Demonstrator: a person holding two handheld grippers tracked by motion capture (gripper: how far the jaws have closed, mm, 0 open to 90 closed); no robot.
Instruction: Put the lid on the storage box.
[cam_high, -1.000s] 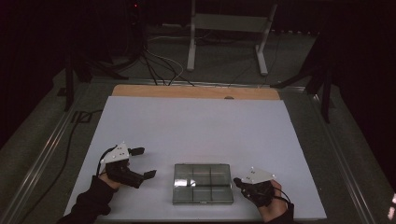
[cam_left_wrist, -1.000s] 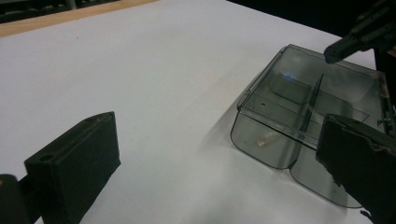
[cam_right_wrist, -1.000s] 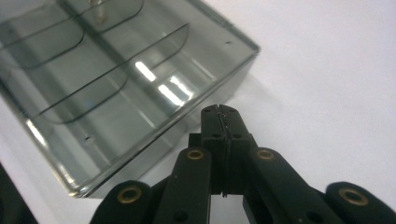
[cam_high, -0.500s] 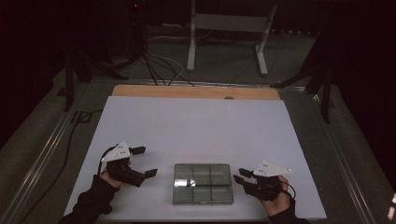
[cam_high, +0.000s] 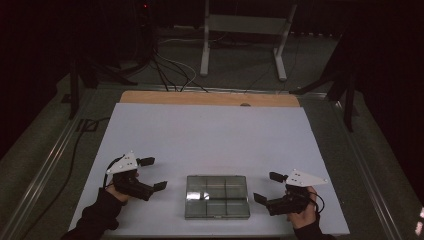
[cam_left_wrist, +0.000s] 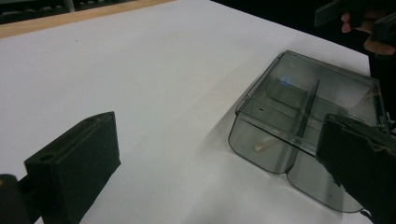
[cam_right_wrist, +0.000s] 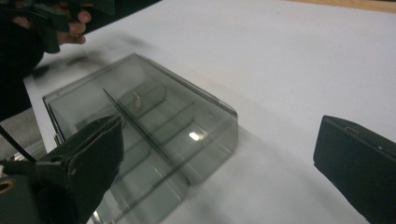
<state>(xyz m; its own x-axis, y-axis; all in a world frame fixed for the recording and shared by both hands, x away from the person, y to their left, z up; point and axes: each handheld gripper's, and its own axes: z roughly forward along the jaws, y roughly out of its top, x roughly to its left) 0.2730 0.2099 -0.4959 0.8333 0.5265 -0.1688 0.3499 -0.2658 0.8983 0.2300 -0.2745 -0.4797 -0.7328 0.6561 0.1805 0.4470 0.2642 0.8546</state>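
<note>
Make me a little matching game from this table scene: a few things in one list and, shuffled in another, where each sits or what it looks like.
Things:
1. left gripper
2. right gripper
3. compartment box
4. wooden strip

Descriptions:
A. smoky see-through plastic, lid closed
B. along the table's far edge
C. open, right of the box
D. open, left of the box

Pairs: 1-D, 2-C, 3-A, 4-B

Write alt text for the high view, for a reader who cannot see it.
A closed clear plastic compartment box lies near the front edge of a white table. The left gripper and the right gripper, each in a hand, flank it, both open and clear of the box.
</note>
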